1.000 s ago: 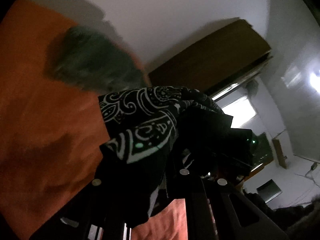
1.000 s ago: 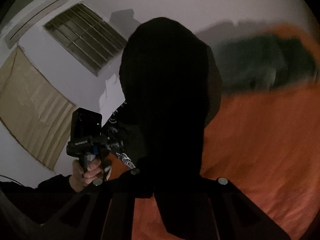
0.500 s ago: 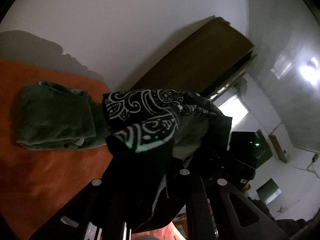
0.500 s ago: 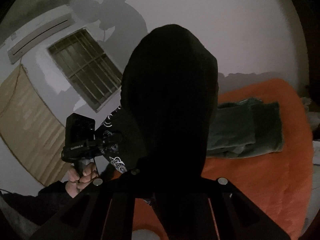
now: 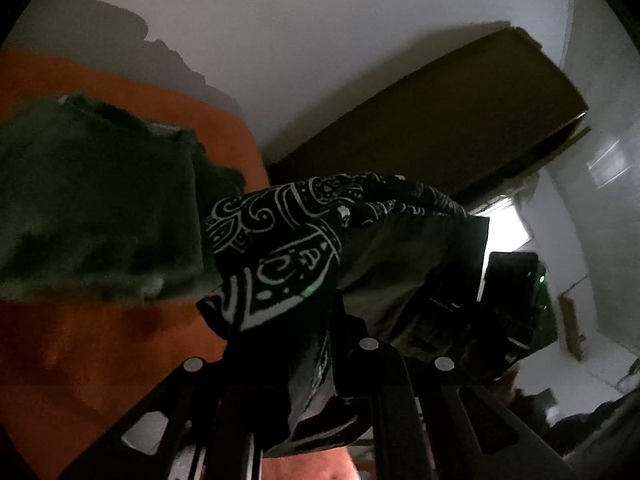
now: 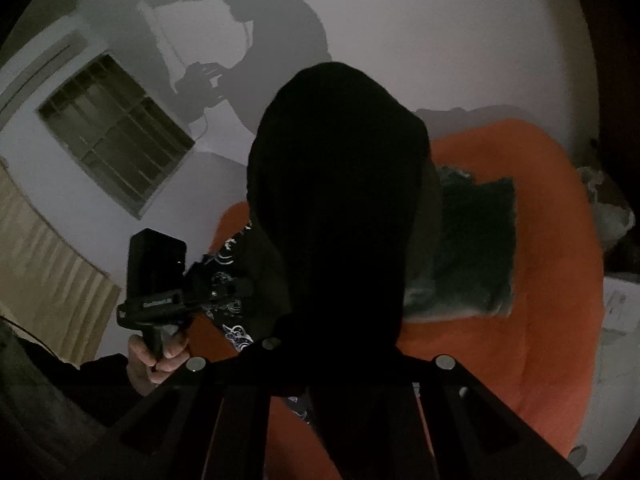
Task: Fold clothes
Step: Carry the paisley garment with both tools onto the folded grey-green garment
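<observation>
A black garment with a white paisley print [image 5: 288, 248] hangs between both grippers and drapes over their fingers. In the left wrist view my left gripper [image 5: 296, 316] is shut on its bunched edge, fingertips hidden under the cloth. My right gripper [image 6: 336, 320] is shut on the same garment, whose dark side [image 6: 340, 208] fills the middle of the right wrist view. From there I see the left gripper [image 6: 220, 284] at lower left, gripped by a hand [image 6: 160, 360], with patterned cloth in its jaws. The garment is held above an orange bed [image 6: 560, 280].
A folded dark green pile [image 5: 96, 208] lies on the orange bedspread [image 5: 80, 360], also shown as the green pile [image 6: 472, 248]. Behind stand a white wall, a brown wardrobe [image 5: 440, 128], a barred window [image 6: 116, 132] and a beige curtain [image 6: 40, 260].
Both grippers have swept sideways together with the garment still held. The green pile has come from blur into plain sight and looms larger in the left wrist view.
</observation>
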The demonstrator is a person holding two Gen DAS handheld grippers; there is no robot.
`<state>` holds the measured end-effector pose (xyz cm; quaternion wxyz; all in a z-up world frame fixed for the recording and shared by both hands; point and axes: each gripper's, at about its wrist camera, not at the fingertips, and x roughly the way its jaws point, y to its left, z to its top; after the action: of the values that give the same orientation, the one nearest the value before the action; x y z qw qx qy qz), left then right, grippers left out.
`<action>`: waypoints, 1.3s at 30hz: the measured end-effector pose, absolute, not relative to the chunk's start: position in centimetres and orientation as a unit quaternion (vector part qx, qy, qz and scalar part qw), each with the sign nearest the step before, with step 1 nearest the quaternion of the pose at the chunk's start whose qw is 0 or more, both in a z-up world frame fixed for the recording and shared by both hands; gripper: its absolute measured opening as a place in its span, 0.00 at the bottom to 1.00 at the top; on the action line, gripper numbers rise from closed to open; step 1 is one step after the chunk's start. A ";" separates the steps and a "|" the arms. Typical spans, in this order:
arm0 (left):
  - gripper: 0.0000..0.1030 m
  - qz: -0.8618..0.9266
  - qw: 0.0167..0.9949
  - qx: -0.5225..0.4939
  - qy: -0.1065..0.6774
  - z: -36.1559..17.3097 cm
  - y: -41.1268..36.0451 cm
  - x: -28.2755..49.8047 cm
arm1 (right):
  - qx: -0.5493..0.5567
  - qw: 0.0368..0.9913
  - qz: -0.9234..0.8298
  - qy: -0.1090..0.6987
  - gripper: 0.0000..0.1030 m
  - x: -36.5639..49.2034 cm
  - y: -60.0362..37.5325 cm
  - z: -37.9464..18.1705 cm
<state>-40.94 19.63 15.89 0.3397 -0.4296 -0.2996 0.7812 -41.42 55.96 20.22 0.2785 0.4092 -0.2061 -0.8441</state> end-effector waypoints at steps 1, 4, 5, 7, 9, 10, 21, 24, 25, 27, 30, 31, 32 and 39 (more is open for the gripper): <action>0.10 0.784 0.335 -0.432 -0.295 15.5 20.0 -42.4 | 0.411 0.279 -0.842 -0.208 0.07 -43.3 56.4 19.6; 0.10 0.791 0.320 -0.437 -0.285 13.8 21.7 -46.5 | 0.416 0.280 -0.839 -0.209 0.07 -48.7 57.2 17.7; 0.10 0.794 0.312 -0.440 -0.282 13.1 22.2 -48.2 | 0.418 0.278 -0.839 -0.210 0.07 -50.5 57.5 16.7; 0.10 0.796 0.293 -0.450 -0.278 11.5 22.6 -52.1 | 0.428 0.274 -0.831 -0.226 0.07 -54.1 58.3 14.0; 0.10 0.795 0.278 -0.462 -0.278 9.7 23.2 -55.7 | 0.439 0.269 -0.823 -0.241 0.07 -57.7 59.1 11.3; 0.10 0.794 0.265 -0.471 -0.277 8.7 23.5 -57.3 | 0.448 0.266 -0.817 -0.248 0.07 -59.7 59.5 9.8; 0.12 0.775 0.147 -0.559 -0.256 -0.2 23.9 -68.9 | 0.571 0.178 -0.758 -0.258 0.29 -74.8 61.6 -4.9; 0.17 0.776 0.136 -0.569 -0.235 -0.7 23.7 -69.3 | 0.567 0.142 -0.768 -0.261 0.53 -74.8 61.7 -4.5; 0.18 0.778 0.133 -0.569 -0.232 -0.4 23.4 -69.3 | 0.562 0.125 -0.778 -0.253 0.54 -74.4 62.2 -3.9; 0.21 0.783 0.120 -0.567 -0.225 0.3 22.4 -69.6 | 0.560 0.085 -0.794 -0.222 0.55 -72.7 63.2 -2.2; 0.22 0.804 0.079 -0.555 -0.198 1.9 21.0 -68.7 | 0.524 0.053 -0.832 -0.177 0.55 -70.1 65.3 1.3; 0.22 0.815 0.058 -0.546 -0.182 2.8 20.6 -68.3 | 0.505 0.045 -0.847 -0.159 0.55 -68.8 65.3 2.8; 0.22 0.826 0.038 -0.537 -0.167 3.6 20.1 -67.8 | 0.486 0.039 -0.862 -0.141 0.55 -67.3 65.2 4.2; 0.29 0.868 0.133 -0.478 -0.033 6.8 33.9 -63.3 | 0.468 0.075 -0.864 -0.168 0.55 -57.4 57.9 1.8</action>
<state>-63.31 33.86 6.84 0.1326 -0.4780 -0.0326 0.8677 -57.38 57.92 1.81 0.0751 0.4678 -0.1682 -0.8644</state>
